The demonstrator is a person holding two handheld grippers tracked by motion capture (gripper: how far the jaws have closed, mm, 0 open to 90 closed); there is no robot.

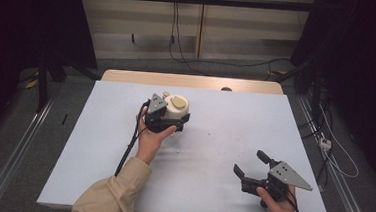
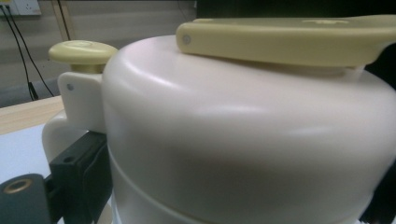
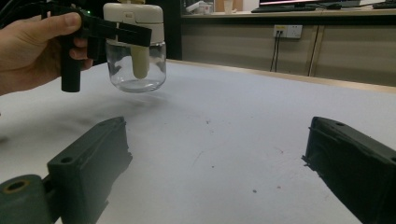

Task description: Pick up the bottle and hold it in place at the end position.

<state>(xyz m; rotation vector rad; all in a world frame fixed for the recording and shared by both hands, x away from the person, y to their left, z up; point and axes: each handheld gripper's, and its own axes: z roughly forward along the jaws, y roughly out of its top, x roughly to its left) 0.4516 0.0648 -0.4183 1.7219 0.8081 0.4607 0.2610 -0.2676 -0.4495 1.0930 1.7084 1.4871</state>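
Right gripper view puts our jar at the upper left: clear rounded glass under a smooth cream plastic top, raised off the pale worktop. Our left gripper, hand wrapped round its grip, has its fingers clamped across that top. Our right gripper rests at the lower right of the high view, fingers spread wide, holding nothing.

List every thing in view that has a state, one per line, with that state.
Jar: lifted off the table, upright, clear glass body looks empty.
Jar's cream lid: on.
Left claw: shut on the jar's lid.
Right claw: open, holding nothing, low over the table.
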